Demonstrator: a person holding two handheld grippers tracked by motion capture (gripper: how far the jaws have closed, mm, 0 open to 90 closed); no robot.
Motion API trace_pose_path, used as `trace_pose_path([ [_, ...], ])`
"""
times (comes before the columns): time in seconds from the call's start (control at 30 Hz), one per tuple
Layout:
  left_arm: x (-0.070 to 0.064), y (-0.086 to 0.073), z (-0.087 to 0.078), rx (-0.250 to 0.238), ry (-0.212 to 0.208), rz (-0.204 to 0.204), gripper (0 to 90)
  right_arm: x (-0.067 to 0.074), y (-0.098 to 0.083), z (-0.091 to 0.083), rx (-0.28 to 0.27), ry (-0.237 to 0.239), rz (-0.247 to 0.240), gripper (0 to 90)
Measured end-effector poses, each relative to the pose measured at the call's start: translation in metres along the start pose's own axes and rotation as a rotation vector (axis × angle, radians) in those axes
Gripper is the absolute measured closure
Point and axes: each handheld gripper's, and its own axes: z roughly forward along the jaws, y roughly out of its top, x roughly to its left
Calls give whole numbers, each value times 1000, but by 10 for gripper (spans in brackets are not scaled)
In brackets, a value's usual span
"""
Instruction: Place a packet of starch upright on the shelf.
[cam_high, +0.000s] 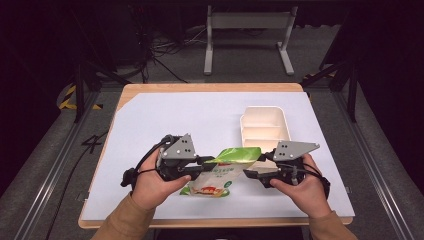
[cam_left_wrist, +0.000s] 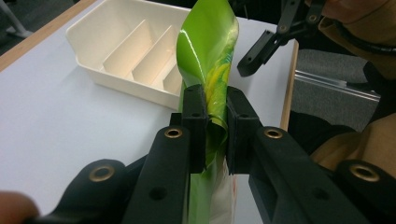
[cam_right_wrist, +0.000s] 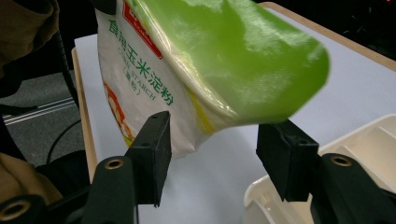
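over the white-covered table (cam_high: 150, 125), left tongs (cam_left_wrist: 215, 114) clench a green bag (cam_high: 230, 162); right tongs (cam_right_wrist: 212, 154) stand released around it.

The green-and-white pouch (cam_right_wrist: 196, 70) above the right gripper's jaws carries green Chinese characters, 食用玉米淀粉, with "CORN STARCH" beneath in small print; a red logo near its top seems too blurred to read.

Green-and-white corn starch pouch (cam_high: 225, 170), crumpled, lifted just above the table.
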Motion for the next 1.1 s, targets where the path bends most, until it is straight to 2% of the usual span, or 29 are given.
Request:
trace_pose_path([
  [0.33,-4,1,3,-24,-28,20,810,3,-1,8,-16,72,22,467],
  [0.5,-5,1,4,-26,-36,25,811,3,0,8,-28,94,33,547],
  [0.57,-4,1,4,-27,-40,26,810,2,0,7,-37,98,42,608],
  [0.63,-4,1,4,-25,-38,27,809,2,0,4,-41,121,56,691],
  [0.67,-4,1,4,-25,-37,26,809,2,0,4,-41,121,56,691],
  [0.73,-4,1,4,-25,-36,27,808,2,1,2,-43,132,59,749],
  [0.8,-4,1,4,-26,-34,27,807,3,2,1,-35,129,46,801],
  [1.0,1,-2,5,-34,-32,10,799,5,7,0,12,99,27,851],
  [1.07,2,-3,4,-59,-33,6,806,5,10,0,35,90,25,859],
  [1.1,3,-3,1,-92,-53,-4,820,6,11,0,49,85,20,862],
])
